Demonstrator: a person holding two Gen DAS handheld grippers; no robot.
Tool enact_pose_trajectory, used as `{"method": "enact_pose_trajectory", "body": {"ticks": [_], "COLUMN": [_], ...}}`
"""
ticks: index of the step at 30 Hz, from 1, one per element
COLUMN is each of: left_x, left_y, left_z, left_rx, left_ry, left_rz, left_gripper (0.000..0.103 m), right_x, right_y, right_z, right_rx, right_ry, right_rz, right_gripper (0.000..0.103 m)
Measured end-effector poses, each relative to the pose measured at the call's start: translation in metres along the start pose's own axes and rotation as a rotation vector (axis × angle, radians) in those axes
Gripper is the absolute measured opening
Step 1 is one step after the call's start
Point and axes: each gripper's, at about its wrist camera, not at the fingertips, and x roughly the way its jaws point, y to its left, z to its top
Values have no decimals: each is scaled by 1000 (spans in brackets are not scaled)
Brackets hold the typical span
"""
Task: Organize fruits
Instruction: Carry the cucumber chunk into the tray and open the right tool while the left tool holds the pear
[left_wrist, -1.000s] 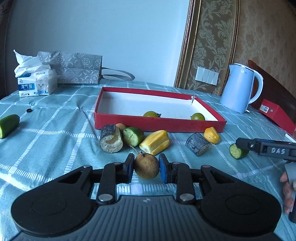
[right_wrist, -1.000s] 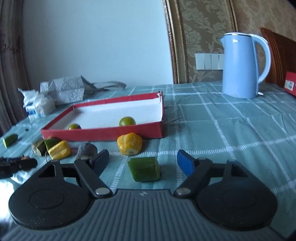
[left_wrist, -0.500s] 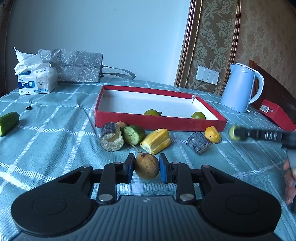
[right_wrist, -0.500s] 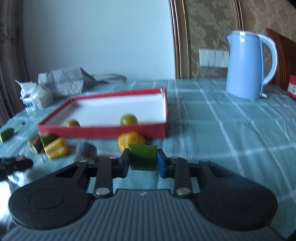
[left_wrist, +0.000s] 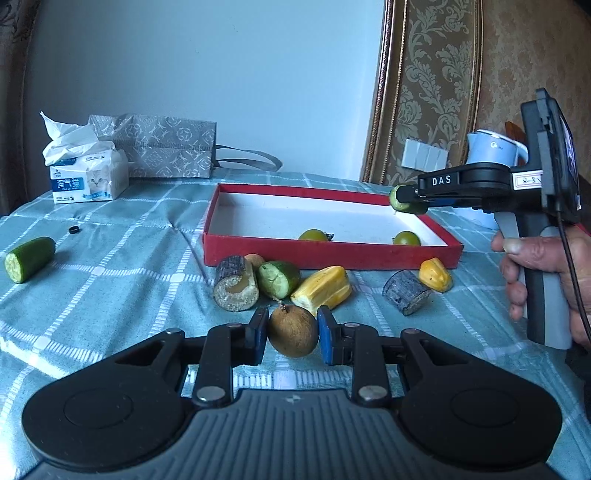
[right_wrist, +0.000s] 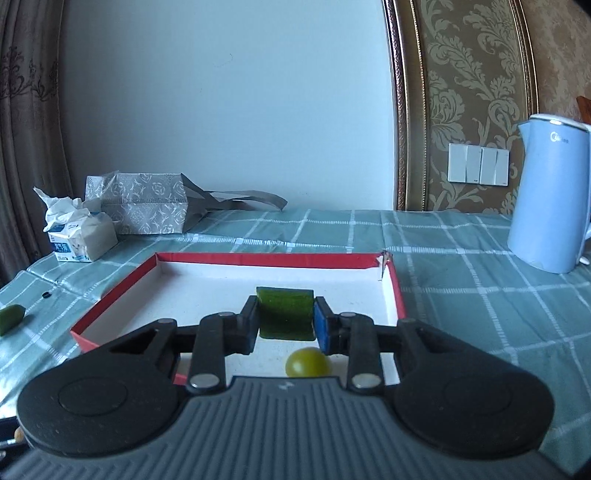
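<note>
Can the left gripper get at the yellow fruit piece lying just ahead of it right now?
Probably not yet: the left gripper is shut on the round brown fruit, so its jaws are occupied. The yellow fruit piece itself lies uncovered just beyond, on the tablecloth.

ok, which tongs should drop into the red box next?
Right. The right tongs already hold the cucumber piece over the red box; the left tongs grip the brown fruit short of the box.

Both views are lit by cool daylight and stay sharp; a bright glare patch is seen on the tablecloth (left_wrist: 22, 347) left of the left gripper (left_wrist: 292, 334), and straight lines are bent near the edges.
</note>
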Motion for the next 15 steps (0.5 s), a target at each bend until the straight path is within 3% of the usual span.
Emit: {"method": "enact_pose_trajectory", "body": {"ticks": [15], "left_x": [6], "left_y": [2], "left_z": [1], "left_rx": [-9], "left_ry": [43], "left_rz": [175], "left_gripper": [27], "right_x": [32], "right_y": [-4], "right_z": [-10], "right_rx": [37], "right_ry": [13], "right_rz": [-31], "right_gripper": [29]}}
